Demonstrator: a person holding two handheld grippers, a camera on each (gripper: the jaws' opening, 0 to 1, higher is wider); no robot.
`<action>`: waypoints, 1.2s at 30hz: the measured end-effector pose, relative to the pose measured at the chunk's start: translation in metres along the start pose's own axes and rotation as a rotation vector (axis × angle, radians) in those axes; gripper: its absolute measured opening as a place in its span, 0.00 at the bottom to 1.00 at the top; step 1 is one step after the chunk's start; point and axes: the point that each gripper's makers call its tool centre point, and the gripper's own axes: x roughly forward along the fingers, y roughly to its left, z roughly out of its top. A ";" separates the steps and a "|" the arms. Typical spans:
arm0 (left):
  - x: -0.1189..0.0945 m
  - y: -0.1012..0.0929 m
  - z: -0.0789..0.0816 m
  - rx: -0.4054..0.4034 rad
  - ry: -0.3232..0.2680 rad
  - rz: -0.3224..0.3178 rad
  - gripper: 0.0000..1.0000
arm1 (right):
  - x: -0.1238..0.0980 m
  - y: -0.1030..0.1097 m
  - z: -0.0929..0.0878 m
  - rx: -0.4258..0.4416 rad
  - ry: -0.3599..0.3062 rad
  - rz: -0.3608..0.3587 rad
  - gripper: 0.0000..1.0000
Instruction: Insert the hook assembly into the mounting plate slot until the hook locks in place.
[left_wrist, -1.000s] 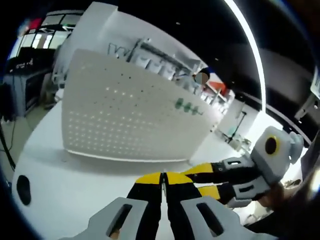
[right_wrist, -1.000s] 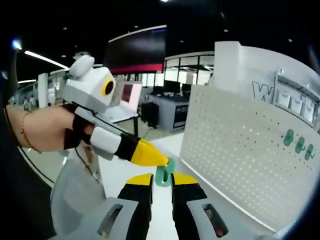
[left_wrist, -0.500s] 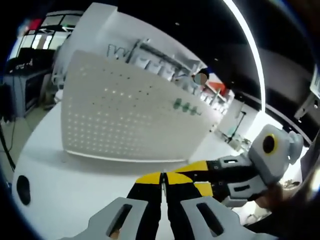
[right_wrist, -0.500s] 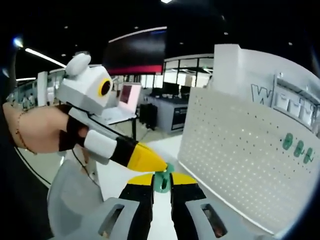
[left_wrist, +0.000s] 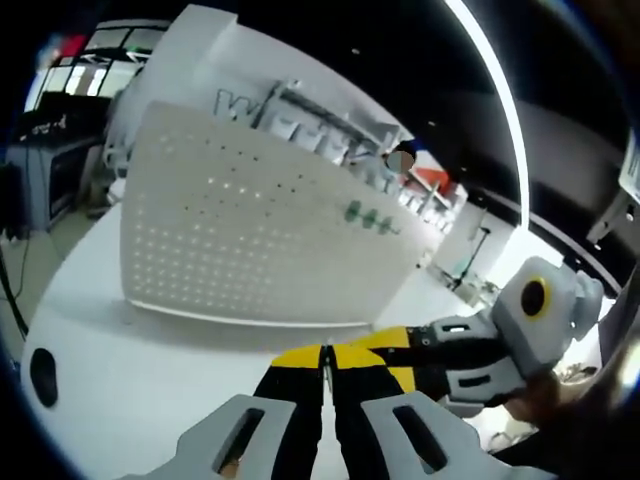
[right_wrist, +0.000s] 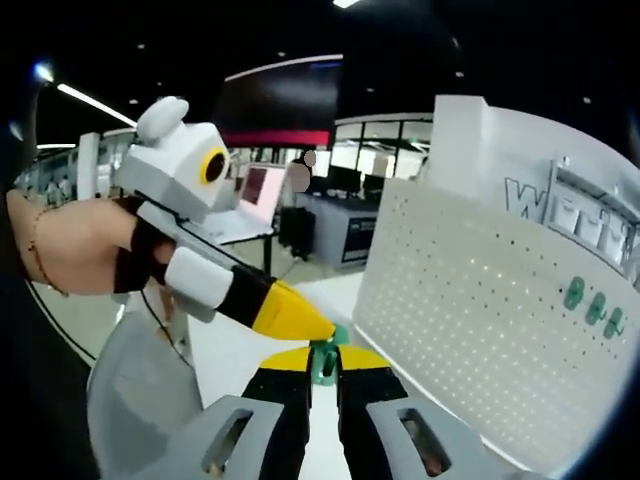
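Note:
A small green hook (right_wrist: 323, 362) sits between my right gripper's (right_wrist: 322, 356) yellow tips, which are shut on it just in front of the white perforated mounting plate (right_wrist: 470, 320). The left gripper (right_wrist: 310, 328), held by a hand (right_wrist: 60, 250), reaches in from the left, and its yellow tip touches the hook's top. In the left gripper view my left gripper (left_wrist: 325, 351) is shut with nothing visible between its tips. The right gripper (left_wrist: 400, 358) comes in from the right just behind it. The plate (left_wrist: 250, 230) stands upright ahead, with three green hooks (left_wrist: 365, 213) mounted near its far end.
The plate stands on a white table (left_wrist: 130, 370) with a dark round hole (left_wrist: 43, 375) near its left edge. The three mounted hooks (right_wrist: 590, 300) sit at the plate's far right. Behind are a white sign wall (left_wrist: 240, 70), desks and monitors (right_wrist: 255, 190).
Both views have drifted slightly. The left gripper's tip stays against the green hook, and the right gripper keeps hold of it in front of the plate.

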 end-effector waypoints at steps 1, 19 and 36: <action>0.000 0.000 0.000 0.001 0.000 -0.001 0.01 | 0.000 0.000 0.000 0.000 0.001 0.000 0.06; 0.000 -0.001 0.000 -0.004 0.001 -0.006 0.01 | -0.001 -0.002 -0.003 -0.008 0.005 -0.002 0.02; 0.005 -0.005 -0.006 0.036 -0.011 -0.056 0.02 | -0.004 -0.007 -0.009 0.097 0.009 -0.001 0.00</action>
